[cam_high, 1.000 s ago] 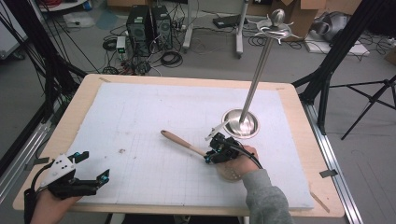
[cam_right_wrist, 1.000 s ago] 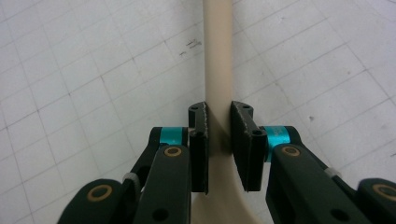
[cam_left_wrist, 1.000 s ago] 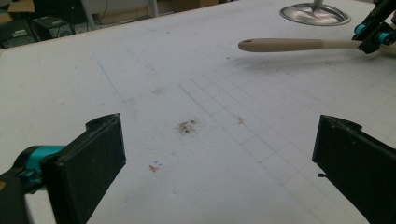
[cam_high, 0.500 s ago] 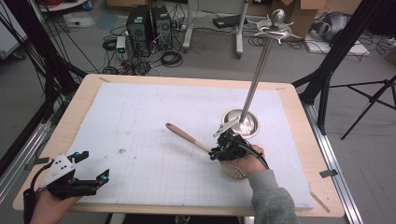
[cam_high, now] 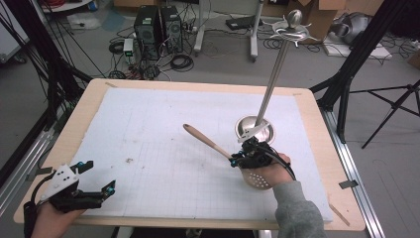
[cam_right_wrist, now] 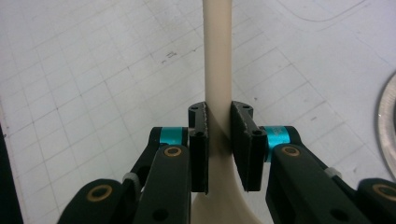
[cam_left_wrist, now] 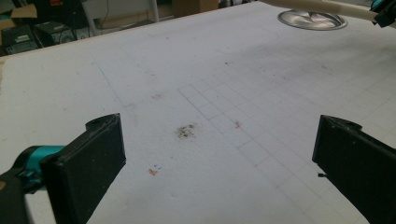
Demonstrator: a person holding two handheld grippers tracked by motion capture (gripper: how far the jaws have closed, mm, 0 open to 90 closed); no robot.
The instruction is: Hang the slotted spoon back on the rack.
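Observation:
My right gripper (cam_high: 236, 159) is shut on a slotted spoon, gripping the neck of its pale wooden handle (cam_high: 208, 141). The handle points up and to the left, off the mat. The spoon's perforated cream bowl (cam_high: 257, 179) hangs under the hand. In the right gripper view the cream handle (cam_right_wrist: 217, 56) runs straight up between the pads of the right gripper (cam_right_wrist: 218, 114). At the table's front left corner my left gripper (cam_high: 100, 174) rests open. The left gripper view looks between its wide-apart jaws (cam_left_wrist: 219, 123) at bare mat.
A metal utensil stand with a round dish base (cam_high: 255, 128) and a tall tilted pole (cam_high: 275, 74) stands just behind the right hand. A white gridded mat (cam_high: 163, 148) covers the wooden table. The stand's base (cam_left_wrist: 312, 19) lies far off in the left gripper view.
The right hand has lifted the spoon and carried it to the right and nearer, beside the stand's base. The handle now tilts up off the mat. The left gripper has stayed put.

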